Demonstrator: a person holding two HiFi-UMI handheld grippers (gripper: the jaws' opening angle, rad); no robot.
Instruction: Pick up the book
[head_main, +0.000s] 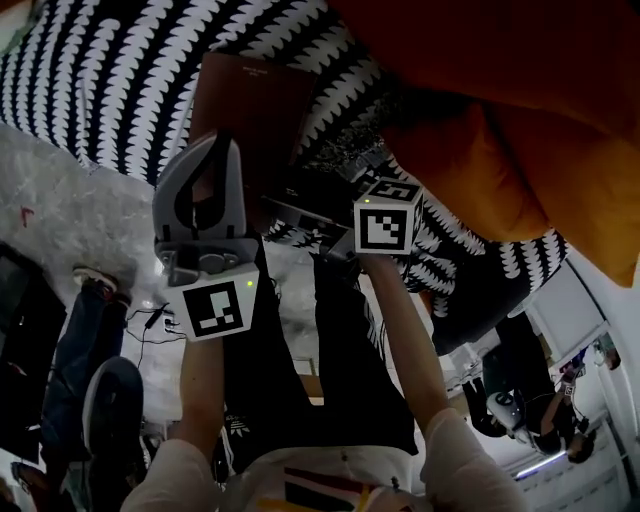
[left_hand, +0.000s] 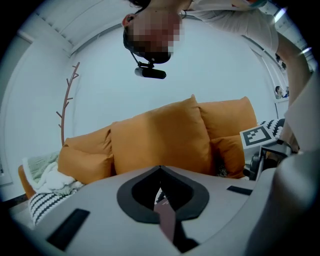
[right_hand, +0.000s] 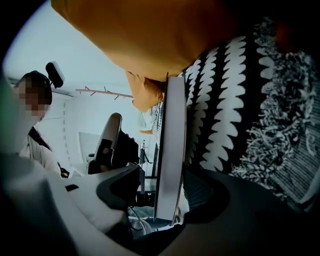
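In the head view, a dark brown book (head_main: 255, 110) is held up in front of a black-and-white patterned throw (head_main: 100, 80). My left gripper (head_main: 218, 150) meets its left edge. In the left gripper view, that gripper (left_hand: 160, 172) is shut on a thin brown strip of the book (left_hand: 166, 220). My right gripper (head_main: 335, 195) is mostly hidden behind its marker cube (head_main: 387, 222), at the book's lower right. In the right gripper view, the book (right_hand: 170, 140) stands edge-on with its pale pages showing, and the right gripper (right_hand: 170, 170) is closed round it.
Orange cushions (head_main: 520, 150) lie at the upper right, and an orange sofa (left_hand: 160, 140) fills the left gripper view, with a bare branch stand (left_hand: 67, 105) beside it. A person's leg and shoe (head_main: 95, 280) are at the left. Another person (head_main: 540, 410) is at the lower right.
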